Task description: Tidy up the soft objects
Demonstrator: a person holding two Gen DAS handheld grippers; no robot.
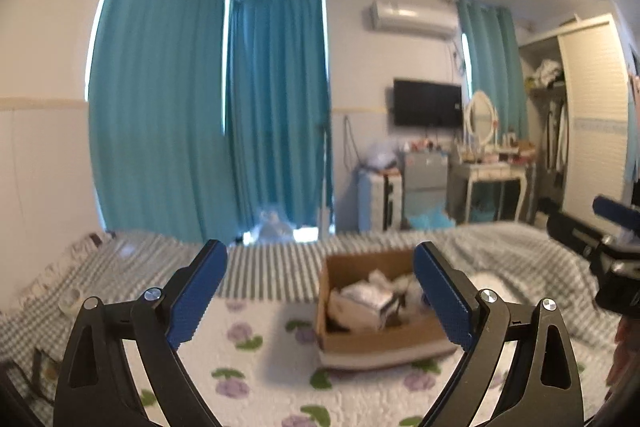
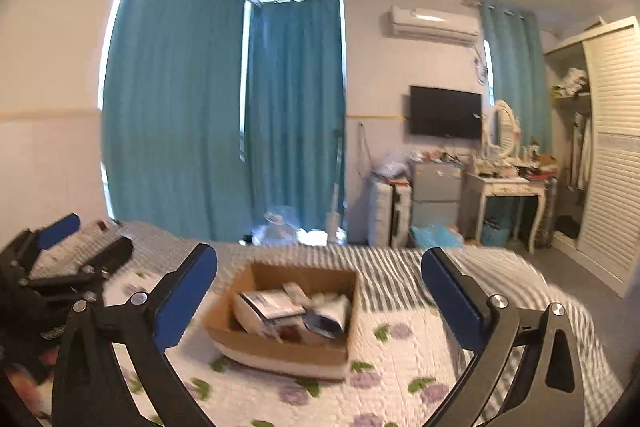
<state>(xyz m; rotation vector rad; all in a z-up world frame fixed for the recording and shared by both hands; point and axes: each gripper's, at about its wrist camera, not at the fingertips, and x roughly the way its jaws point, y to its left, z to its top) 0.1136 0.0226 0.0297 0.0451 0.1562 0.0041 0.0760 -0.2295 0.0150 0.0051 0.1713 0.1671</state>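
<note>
An open cardboard box (image 1: 376, 339) (image 2: 276, 343) sits on the bed, filled with several white and grey soft packets (image 1: 368, 301) (image 2: 292, 311). My left gripper (image 1: 320, 283) hovers over the bed in front of the box, jaws wide apart and empty. My right gripper (image 2: 320, 283) also stands open and empty, with the box seen between its blue pads. In the left wrist view the right gripper (image 1: 608, 239) shows at the right edge. In the right wrist view the left gripper (image 2: 68, 251) shows at the left edge.
The bed carries a white floral quilt (image 2: 400, 359) over a grey striped blanket (image 1: 280, 263). A roll of tape (image 1: 70, 301) lies at the left. Beyond the bed are teal curtains (image 2: 180, 99), a dressing table (image 2: 508, 187), a small fridge (image 2: 436, 191) and a wardrobe (image 2: 612, 147).
</note>
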